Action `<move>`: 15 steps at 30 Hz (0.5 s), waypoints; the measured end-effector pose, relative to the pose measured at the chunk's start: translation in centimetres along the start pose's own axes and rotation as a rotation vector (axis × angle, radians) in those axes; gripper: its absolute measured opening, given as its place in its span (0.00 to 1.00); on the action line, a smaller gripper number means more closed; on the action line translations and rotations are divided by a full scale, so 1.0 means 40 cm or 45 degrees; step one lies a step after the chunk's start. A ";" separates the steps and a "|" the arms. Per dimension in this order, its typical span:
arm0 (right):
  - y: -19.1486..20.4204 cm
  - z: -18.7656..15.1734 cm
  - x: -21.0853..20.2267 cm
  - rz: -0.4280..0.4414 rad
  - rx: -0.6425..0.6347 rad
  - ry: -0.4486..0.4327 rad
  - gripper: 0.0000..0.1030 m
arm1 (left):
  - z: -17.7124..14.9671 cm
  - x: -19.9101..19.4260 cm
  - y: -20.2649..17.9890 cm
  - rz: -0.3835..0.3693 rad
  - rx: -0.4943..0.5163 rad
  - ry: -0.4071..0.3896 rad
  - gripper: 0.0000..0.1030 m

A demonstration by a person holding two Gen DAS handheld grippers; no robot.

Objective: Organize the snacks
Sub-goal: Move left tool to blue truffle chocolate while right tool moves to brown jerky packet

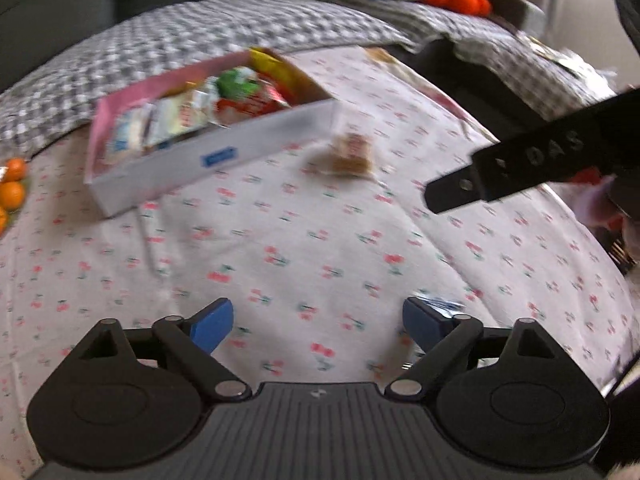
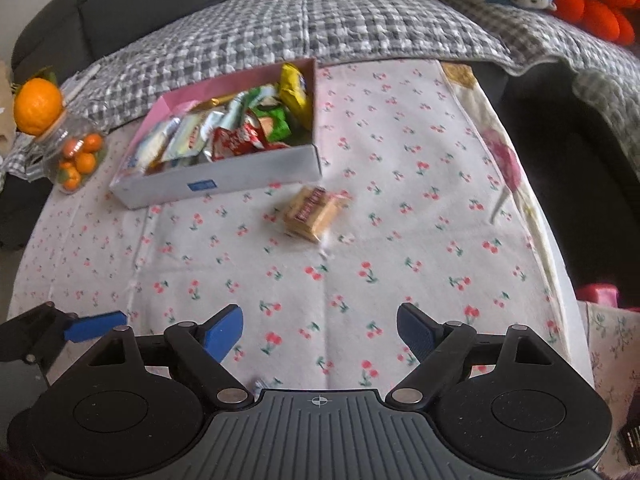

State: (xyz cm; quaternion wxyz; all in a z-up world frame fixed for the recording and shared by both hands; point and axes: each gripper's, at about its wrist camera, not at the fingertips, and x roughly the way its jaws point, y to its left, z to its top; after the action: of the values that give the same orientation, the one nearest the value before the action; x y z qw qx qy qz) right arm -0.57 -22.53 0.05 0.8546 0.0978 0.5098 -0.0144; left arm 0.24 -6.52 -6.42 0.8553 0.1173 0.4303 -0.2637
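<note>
A white box with a pink inside [image 1: 224,160] [image 2: 240,176] stands on the cherry-print cloth [image 1: 320,240] [image 2: 360,272], filled with several wrapped snacks. Just in front of its right corner lies a clear-wrapped pack of tan biscuits [image 1: 348,156] [image 2: 312,214]. My left gripper [image 1: 318,328] hangs open over bare cloth, nothing between its blue pads; a blurred blue-white wrapper [image 1: 442,305] shows beside its right pad. My right gripper [image 2: 320,332] is open too, short of the biscuit pack. One blue fingertip of the left gripper [image 2: 94,330] shows in the right wrist view.
A glass jar of small oranges [image 2: 76,156] with one orange on top [image 2: 38,106] stands left of the box. A grey checked blanket [image 2: 320,28] covers the sofa behind. The cloth's right edge drops to a dark gap [image 2: 560,128]. A small wrapper [image 2: 260,384] lies near me.
</note>
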 end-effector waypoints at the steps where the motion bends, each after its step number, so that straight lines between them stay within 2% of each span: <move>1: -0.005 -0.003 0.002 -0.004 0.004 0.007 0.84 | -0.002 0.003 -0.008 -0.019 0.009 0.012 0.82; 7: -0.028 -0.012 0.018 -0.013 0.047 0.052 0.84 | -0.002 0.015 -0.047 -0.092 0.048 0.044 0.72; 9: -0.032 -0.013 0.023 -0.015 0.060 0.063 0.84 | -0.001 0.023 -0.059 -0.117 0.059 0.061 0.64; 15: -0.033 -0.014 0.033 -0.027 0.071 0.078 0.84 | -0.004 0.058 -0.078 -0.235 0.036 0.160 0.52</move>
State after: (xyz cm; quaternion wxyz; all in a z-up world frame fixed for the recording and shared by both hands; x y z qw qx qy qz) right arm -0.58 -23.64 -1.55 0.8354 0.1165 0.5361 -0.0345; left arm -0.44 -9.89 -8.29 0.7970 0.1053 0.4882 -0.3396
